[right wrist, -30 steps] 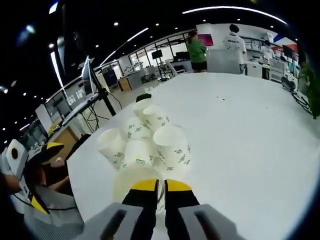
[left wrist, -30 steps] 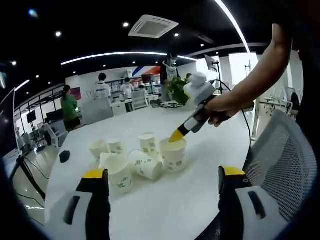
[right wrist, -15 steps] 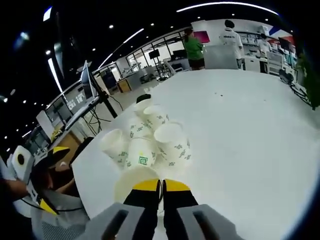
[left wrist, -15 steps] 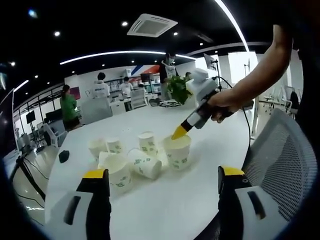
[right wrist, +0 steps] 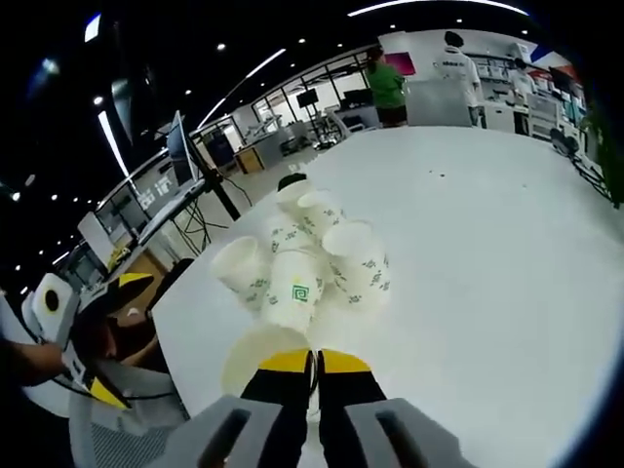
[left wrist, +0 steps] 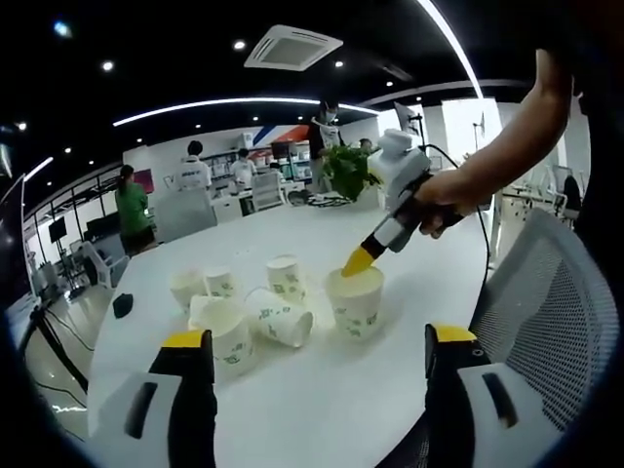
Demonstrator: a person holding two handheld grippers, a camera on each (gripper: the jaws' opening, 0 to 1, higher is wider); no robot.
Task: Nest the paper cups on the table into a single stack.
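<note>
Right gripper (right wrist: 312, 363) pinches a paper cup's (left wrist: 357, 302) rim; other green-patterned cups (left wrist: 249, 312) cluster at nine o'clock, print unreadable. Left gripper (left wrist: 317, 341) jaws stand apart.

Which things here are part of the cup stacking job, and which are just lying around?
Job:
held paper cup, pinched at its rim by the right gripper
loose paper cups clustered on the table

Lying about:
small dark object
potted plant
mesh chair

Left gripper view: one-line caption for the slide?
Right tongs grip a paper cup by its rim beside the loose cups on the white table.
</note>
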